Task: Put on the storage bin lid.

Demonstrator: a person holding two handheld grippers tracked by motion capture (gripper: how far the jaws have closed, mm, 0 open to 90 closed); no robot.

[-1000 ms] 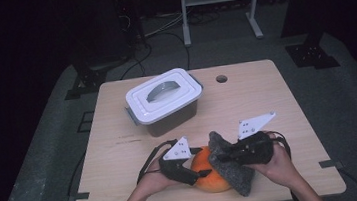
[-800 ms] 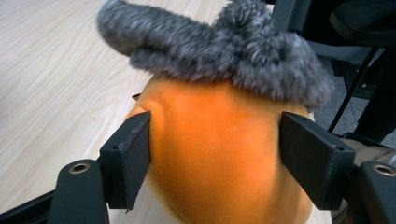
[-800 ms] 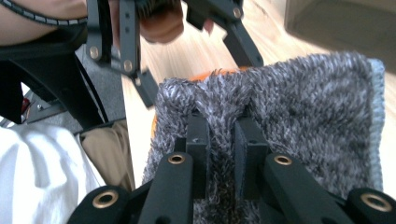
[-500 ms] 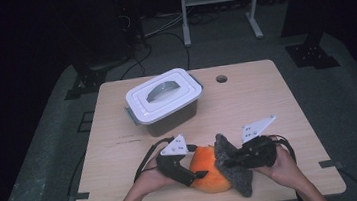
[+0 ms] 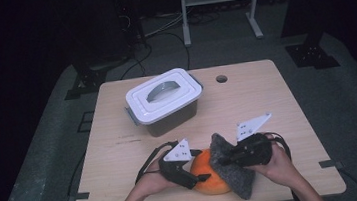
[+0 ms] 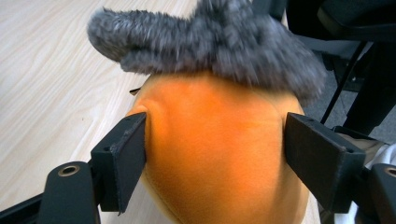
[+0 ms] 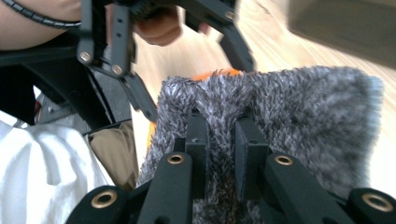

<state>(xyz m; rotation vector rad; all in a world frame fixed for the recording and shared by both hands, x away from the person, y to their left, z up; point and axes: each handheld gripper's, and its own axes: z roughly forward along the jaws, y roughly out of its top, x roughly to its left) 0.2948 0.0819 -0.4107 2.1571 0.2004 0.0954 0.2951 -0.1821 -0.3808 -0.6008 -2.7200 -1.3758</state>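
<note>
A round orange plush thing (image 5: pixel 205 175) lies near the table's front edge. My left gripper (image 5: pixel 198 180) comes at it from the left, and its jaws press both sides of the orange plush thing (image 6: pixel 215 154), denting the left side. A grey fuzzy cloth (image 5: pixel 237 179) drapes over the plush thing's right side and top. My right gripper (image 5: pixel 224 159) is shut on a fold of the grey cloth (image 7: pixel 299 107), whose pile bunches between the jaws of the right gripper (image 7: pixel 219 128). In the right gripper view the left gripper (image 7: pixel 187 60) shows beyond the cloth.
A grey storage box with a white handled lid (image 5: pixel 163 101) stands closed at the back left of the wooden table (image 5: pixel 267 101). A small round hole (image 5: pixel 221 79) is in the tabletop near the far edge. Dark floor, cables and stands surround the table.
The right gripper has drawn the grey cloth a little further over the orange plush thing. The left gripper has stayed clamped on the plush thing, barely moving.
</note>
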